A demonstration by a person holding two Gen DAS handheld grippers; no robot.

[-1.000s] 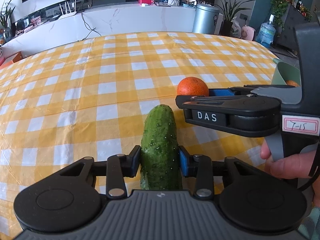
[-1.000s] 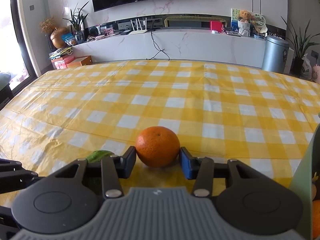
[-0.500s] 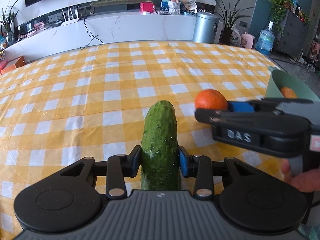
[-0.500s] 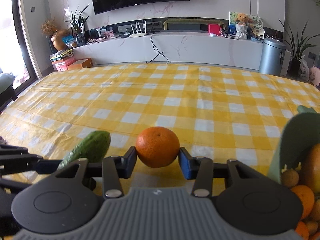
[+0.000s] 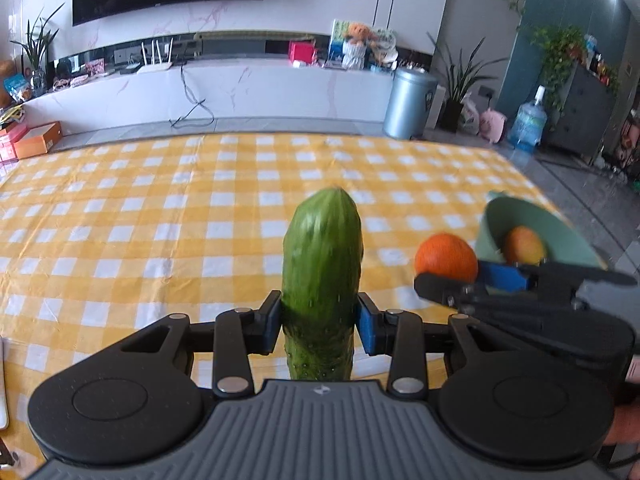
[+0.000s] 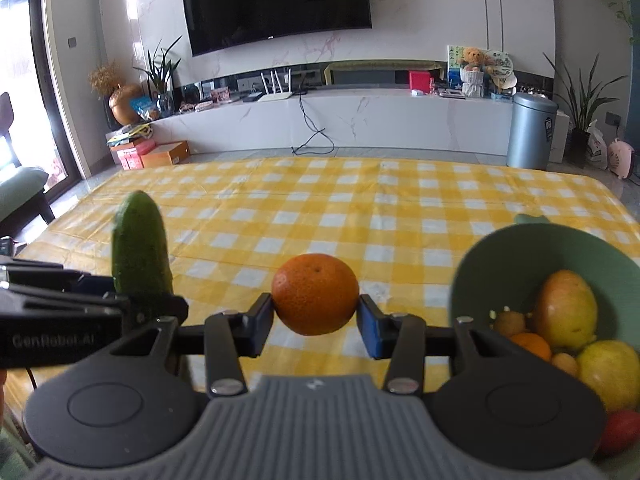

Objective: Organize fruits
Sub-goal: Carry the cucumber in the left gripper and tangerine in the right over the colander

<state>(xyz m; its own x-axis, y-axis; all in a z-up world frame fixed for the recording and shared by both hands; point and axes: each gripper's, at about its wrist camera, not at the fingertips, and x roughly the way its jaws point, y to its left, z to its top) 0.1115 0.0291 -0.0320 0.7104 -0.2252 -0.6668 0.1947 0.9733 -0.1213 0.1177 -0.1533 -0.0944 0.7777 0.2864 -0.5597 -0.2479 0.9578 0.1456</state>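
The left hand-held gripper (image 5: pixel 319 322) is clenched on a bumpy green cucumber (image 5: pixel 322 276), gripped low so it stands upright, clear of the bench's yellow checked cloth (image 5: pixel 160 232). The right hand-held gripper (image 6: pixel 316 324) clamps a round orange (image 6: pixel 315 294) at its widest part, just beside the pale green fruit bowl (image 6: pixel 500 256), probably ready for dropping in.
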